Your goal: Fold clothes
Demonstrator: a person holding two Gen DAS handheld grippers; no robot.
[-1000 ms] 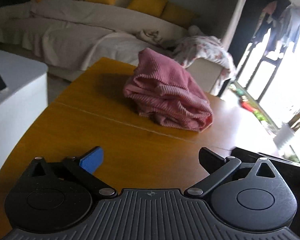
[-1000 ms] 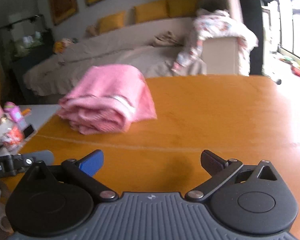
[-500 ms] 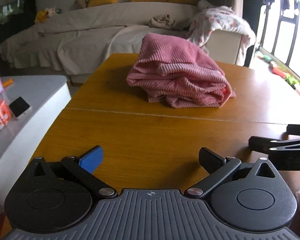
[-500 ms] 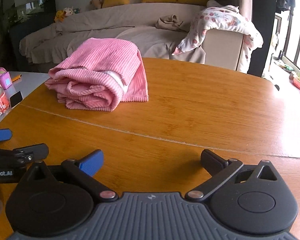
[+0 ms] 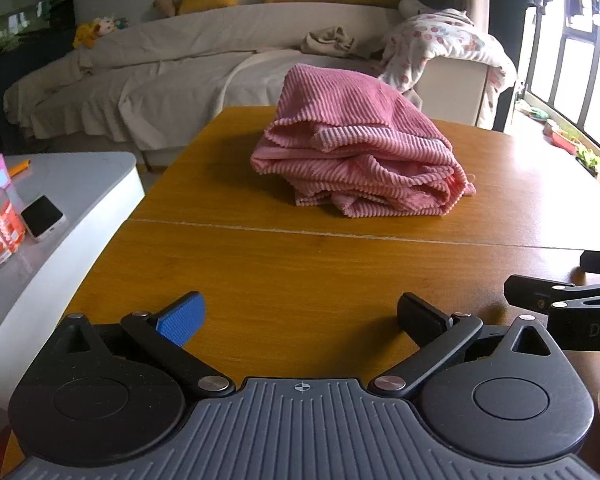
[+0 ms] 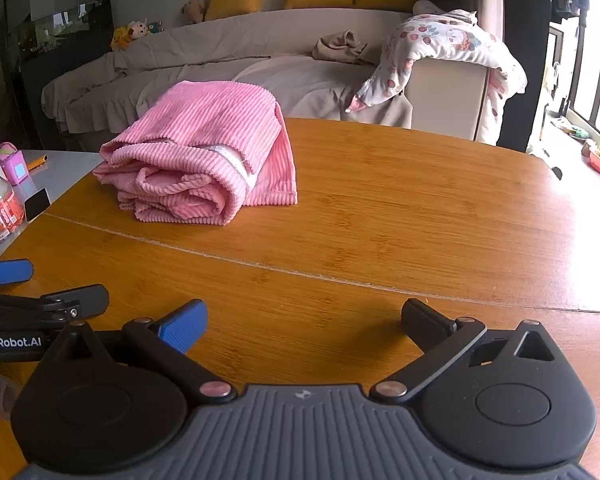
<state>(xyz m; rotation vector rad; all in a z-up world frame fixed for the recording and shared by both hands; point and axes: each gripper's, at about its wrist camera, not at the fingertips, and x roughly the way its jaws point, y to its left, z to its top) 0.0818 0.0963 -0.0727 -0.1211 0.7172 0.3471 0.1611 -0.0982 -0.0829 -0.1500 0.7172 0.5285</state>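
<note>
The pink ribbed garment [image 5: 360,156] lies folded in a thick bundle on the table [image 5: 284,272], ahead of both wide-spread, empty grippers, left [image 5: 300,320] and right [image 6: 304,322]. Only the right view shows its rolled end with white lining.

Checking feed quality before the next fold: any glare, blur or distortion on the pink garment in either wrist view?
Left wrist: pink garment sharp, window blown out at right, fisheye bends the table edges. Right wrist: garment sharp, mild sheen on the table's right side.
</note>
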